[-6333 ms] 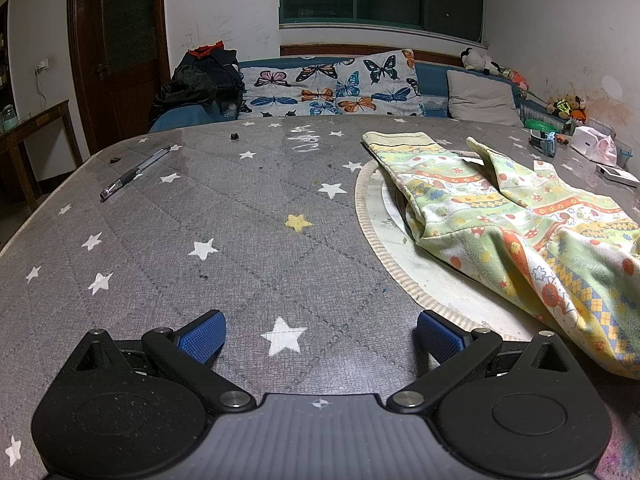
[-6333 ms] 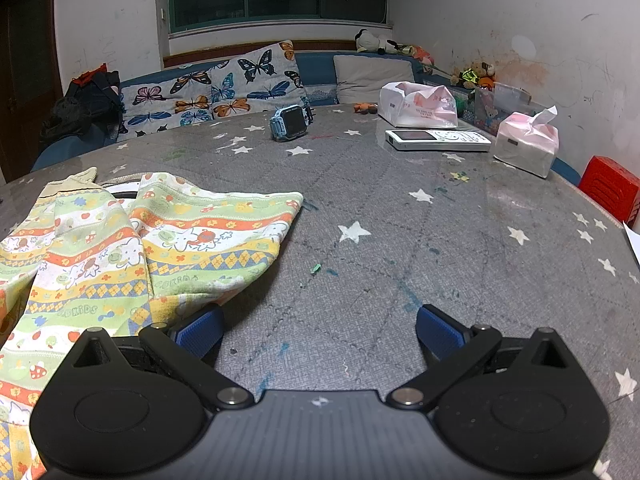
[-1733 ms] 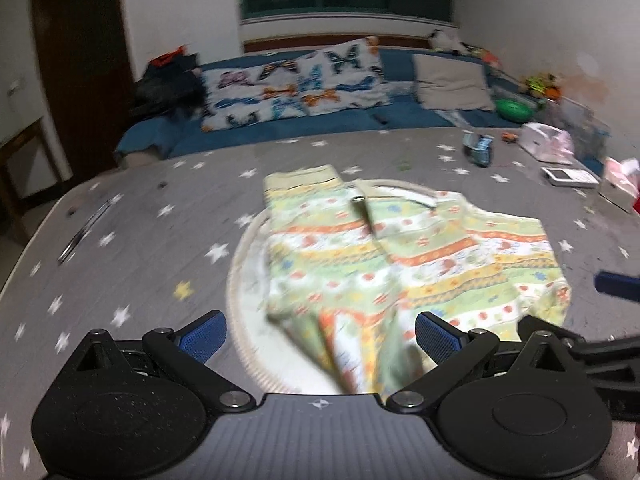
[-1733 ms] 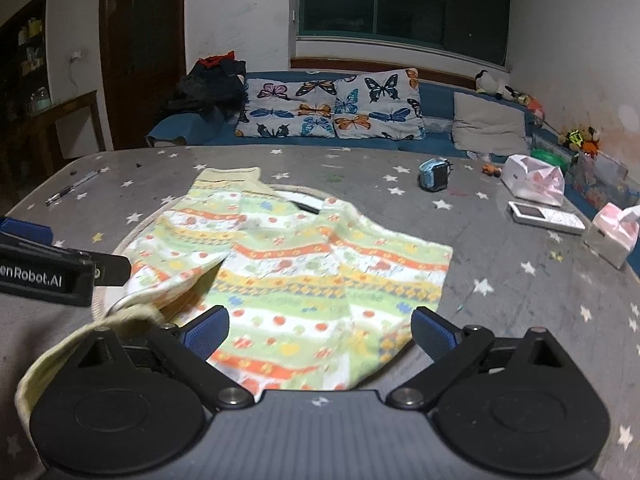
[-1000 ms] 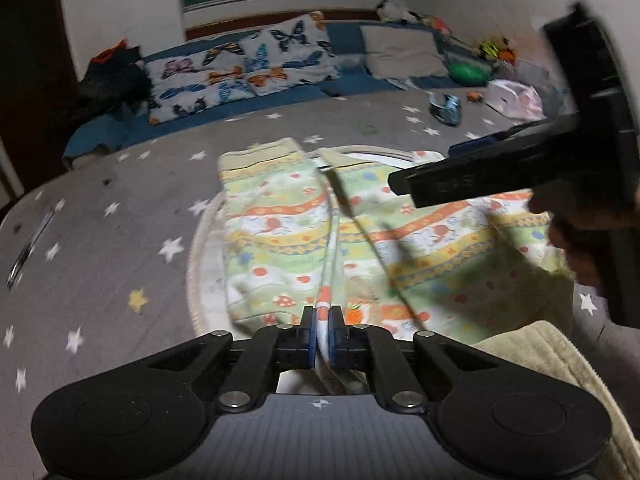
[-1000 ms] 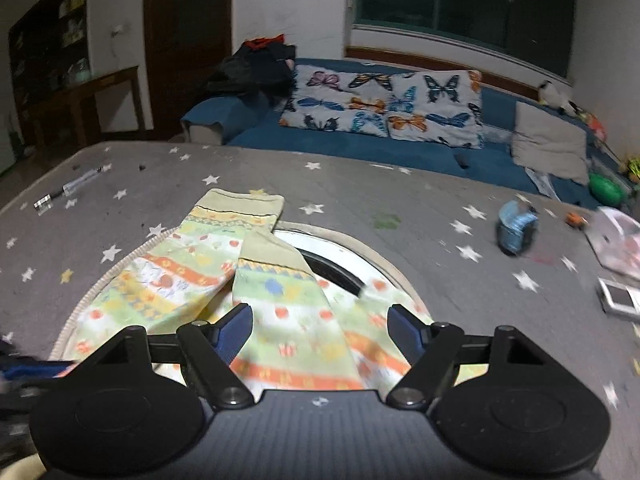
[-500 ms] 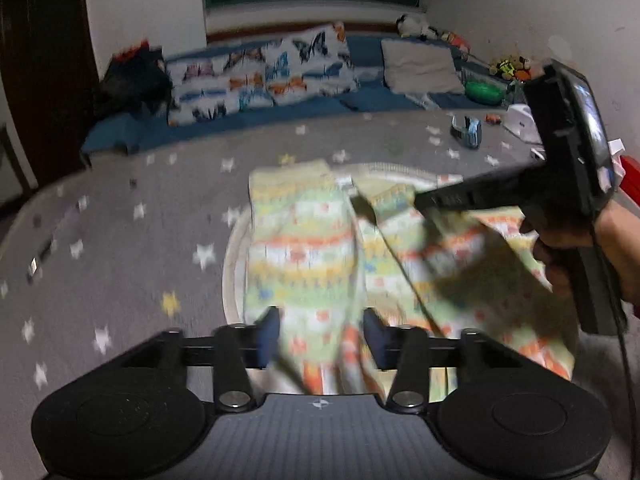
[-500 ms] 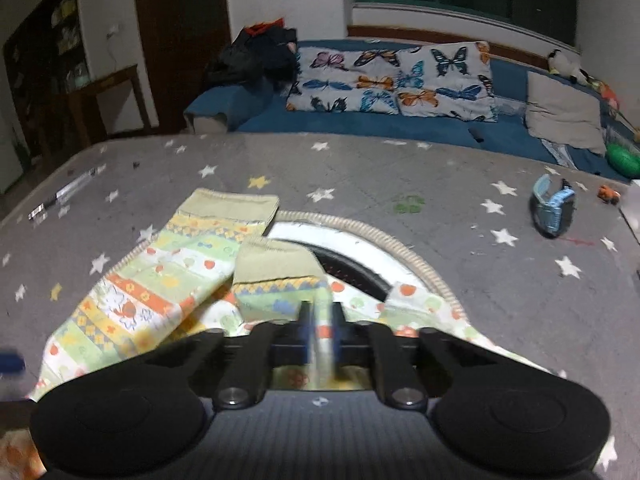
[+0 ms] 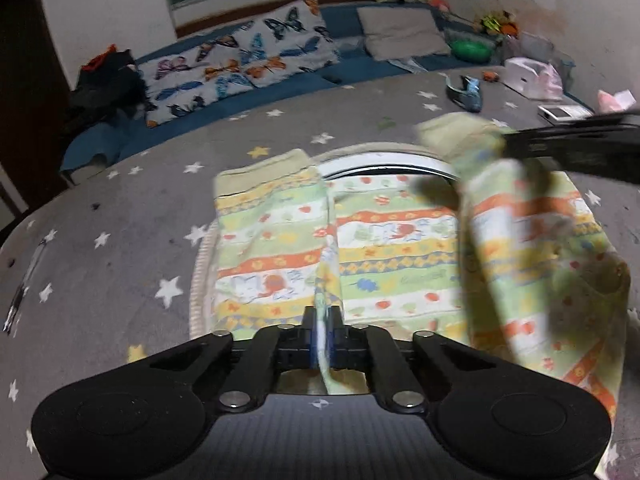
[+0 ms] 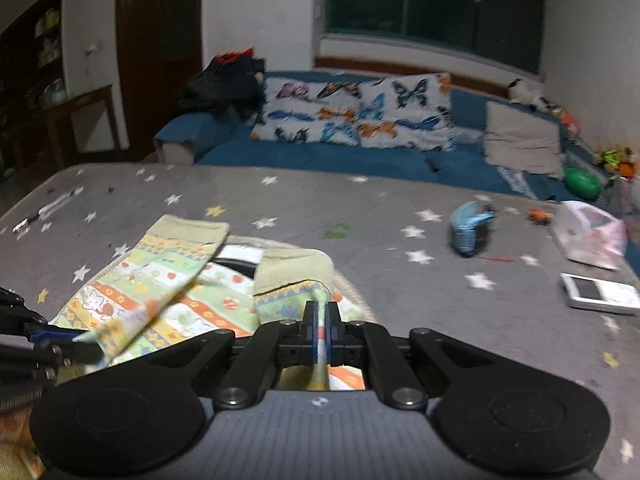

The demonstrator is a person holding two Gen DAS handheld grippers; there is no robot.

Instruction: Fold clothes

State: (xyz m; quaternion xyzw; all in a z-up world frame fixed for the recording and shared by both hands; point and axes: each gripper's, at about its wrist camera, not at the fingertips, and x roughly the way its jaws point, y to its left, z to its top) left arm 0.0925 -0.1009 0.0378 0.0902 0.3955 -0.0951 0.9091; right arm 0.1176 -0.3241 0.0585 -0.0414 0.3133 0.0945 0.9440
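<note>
A pair of child's patterned trousers, green, yellow and orange, lies over a round mat on the grey star-print table. My left gripper is shut on a fold of the trousers near their middle seam. My right gripper is shut on the fabric just below one leg cuff and holds that leg lifted. In the left wrist view the right gripper shows at the right with the raised cuff. The other leg lies flat.
A pen lies at the table's left edge. A blue watch, a white phone and a tissue pack lie on the right. A blue sofa with butterfly pillows stands behind the table.
My left gripper has shut again on the trousers' middle fold after opening. My right gripper, shut on the leg near its cuff, has lifted it off the table.
</note>
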